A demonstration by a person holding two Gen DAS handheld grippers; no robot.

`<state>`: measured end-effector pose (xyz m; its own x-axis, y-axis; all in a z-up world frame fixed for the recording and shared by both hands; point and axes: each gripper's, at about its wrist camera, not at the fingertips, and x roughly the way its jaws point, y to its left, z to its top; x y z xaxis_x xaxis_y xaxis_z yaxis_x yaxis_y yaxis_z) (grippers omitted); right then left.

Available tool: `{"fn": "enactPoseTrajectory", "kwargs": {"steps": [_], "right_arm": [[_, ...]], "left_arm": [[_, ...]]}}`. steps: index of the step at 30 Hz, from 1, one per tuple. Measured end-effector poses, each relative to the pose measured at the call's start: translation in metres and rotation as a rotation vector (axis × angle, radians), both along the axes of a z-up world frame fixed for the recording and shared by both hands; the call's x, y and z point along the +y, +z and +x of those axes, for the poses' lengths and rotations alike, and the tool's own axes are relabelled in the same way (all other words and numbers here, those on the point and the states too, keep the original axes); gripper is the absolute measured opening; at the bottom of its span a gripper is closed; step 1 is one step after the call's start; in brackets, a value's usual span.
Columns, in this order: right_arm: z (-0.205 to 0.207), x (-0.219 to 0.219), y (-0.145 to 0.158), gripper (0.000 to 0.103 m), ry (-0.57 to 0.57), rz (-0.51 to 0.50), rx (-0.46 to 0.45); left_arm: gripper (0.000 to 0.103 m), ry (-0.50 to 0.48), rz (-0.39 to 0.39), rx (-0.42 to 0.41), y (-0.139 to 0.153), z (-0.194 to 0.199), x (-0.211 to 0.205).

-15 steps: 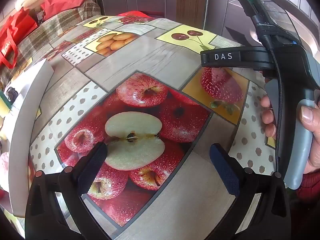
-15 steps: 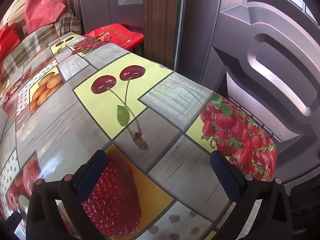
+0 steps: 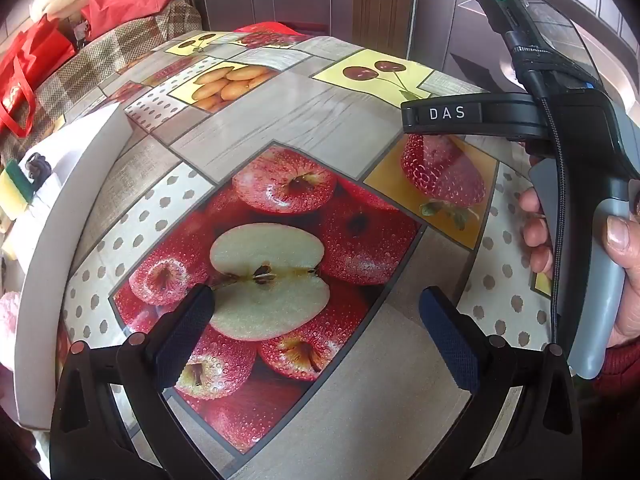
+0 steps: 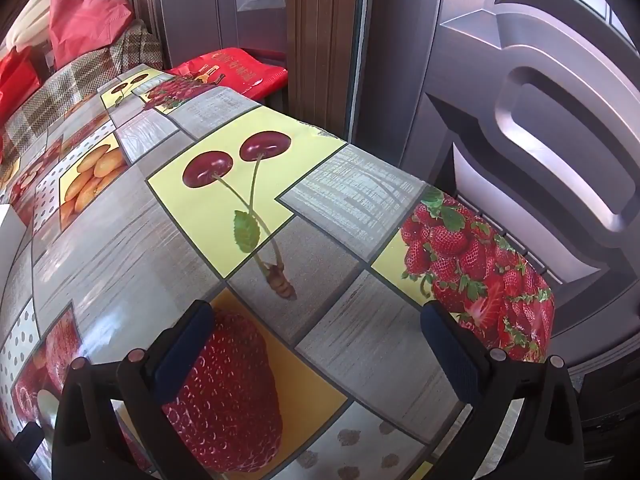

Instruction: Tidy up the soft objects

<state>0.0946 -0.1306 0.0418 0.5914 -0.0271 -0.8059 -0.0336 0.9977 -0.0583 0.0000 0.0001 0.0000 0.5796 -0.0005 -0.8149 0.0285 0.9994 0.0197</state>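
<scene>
My left gripper (image 3: 316,316) stands open above the apple picture on the fruit-print tablecloth (image 3: 304,128), nothing between its fingers. At the left edge of the left wrist view a white box (image 3: 60,216) holds a yellow and green sponge (image 3: 16,188), a small dark item (image 3: 38,166) and something pink (image 3: 8,312). The right gripper's body, marked DAS (image 3: 568,128), hangs at the right of that view in a person's hand (image 3: 616,248). In the right wrist view my right gripper (image 4: 316,332) is open over the printed strawberry and cherries, empty.
A checked cloth (image 3: 100,68) with red bags (image 3: 24,68) lies beyond the table at back left. A red bag (image 4: 228,68) sits past the table's far end. Dark panelled doors (image 4: 540,120) stand close along the table's right edge (image 4: 520,256).
</scene>
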Motion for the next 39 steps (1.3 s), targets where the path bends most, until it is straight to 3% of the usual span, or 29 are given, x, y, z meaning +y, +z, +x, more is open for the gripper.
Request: {"fn": "enactPoseTrajectory", "kwargs": {"steps": [39], "right_arm": [[-0.0007,0.0012,0.0002,0.103,0.000,-0.006,0.001]], "left_arm": [[0.102,0.000,0.000,0.000,-0.0006,0.0007,0.0003]]}}
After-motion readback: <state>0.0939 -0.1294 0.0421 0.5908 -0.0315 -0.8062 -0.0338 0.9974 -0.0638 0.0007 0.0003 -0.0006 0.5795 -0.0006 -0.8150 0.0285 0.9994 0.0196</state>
